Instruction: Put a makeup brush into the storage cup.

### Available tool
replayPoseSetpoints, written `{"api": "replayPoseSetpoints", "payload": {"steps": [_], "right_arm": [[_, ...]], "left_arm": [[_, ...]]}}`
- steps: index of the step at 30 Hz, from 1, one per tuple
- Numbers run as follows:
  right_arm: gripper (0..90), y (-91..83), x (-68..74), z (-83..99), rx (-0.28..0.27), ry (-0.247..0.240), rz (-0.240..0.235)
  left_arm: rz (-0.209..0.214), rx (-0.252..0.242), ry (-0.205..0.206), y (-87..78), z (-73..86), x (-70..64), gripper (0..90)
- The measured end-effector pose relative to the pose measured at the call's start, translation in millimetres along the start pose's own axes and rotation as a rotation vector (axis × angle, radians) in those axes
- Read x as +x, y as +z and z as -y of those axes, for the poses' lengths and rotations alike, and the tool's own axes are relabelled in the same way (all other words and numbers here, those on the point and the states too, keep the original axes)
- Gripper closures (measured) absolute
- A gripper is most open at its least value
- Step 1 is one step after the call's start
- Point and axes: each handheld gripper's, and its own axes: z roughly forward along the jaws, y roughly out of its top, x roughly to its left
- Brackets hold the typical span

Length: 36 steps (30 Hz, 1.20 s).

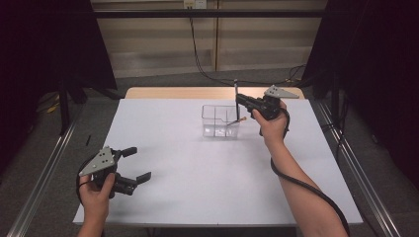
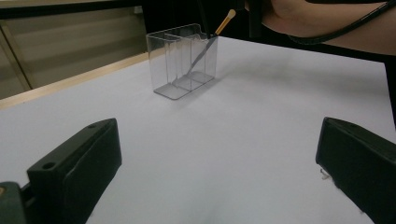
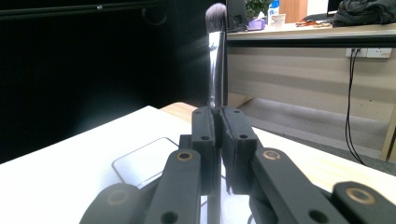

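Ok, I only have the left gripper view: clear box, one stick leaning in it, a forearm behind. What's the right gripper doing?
Observer: The right gripper is shut on a makeup brush, held upright, bristles on top.
Operator: Where is it relative to the box?
Observer: In the high view it sits by the clear box's far right corner.
Operator: And my own gripper?
Observer: The left gripper is at the near left of the white table.

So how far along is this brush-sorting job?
One brush already leans inside the clear holder. The right gripper is shut on a second brush, upright beside the holder. That one is not yet in. The left gripper is open over the table.
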Motion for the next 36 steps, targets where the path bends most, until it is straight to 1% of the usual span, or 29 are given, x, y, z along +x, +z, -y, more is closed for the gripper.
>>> {"api": "replayPoseSetpoints", "payload": {"steps": [8, 11, 14, 24, 36], "right_arm": [[84.3, -5.7, -0.4, 4.2, 0.007, 0.004, 0.003], [84.3, -6.7, -0.5, 4.6, 0.006, 0.003, 0.002], [84.2, -7.6, 0.0, 5.9, 0.012, 0.002, 0.001], [84.2, -10.5, 0.3, 11.4, 0.015, 0.005, 0.002], [84.0, -12.9, 1.1, 9.8, 0.027, -0.001, -0.001]], "left_arm": [[0.000, 0.004, 0.005, 1.3, -0.4, 0.2, 0.2], [0.000, 0.005, 0.007, 1.8, -0.4, 0.5, 0.2], [0.000, 0.002, 0.001, 2.3, -0.2, 0.3, 0.2], [0.001, 0.005, 0.006, 1.7, -0.5, 0.3, 0.2], [0.000, 0.006, 0.006, 2.0, -0.6, 0.1, 0.2]]}}
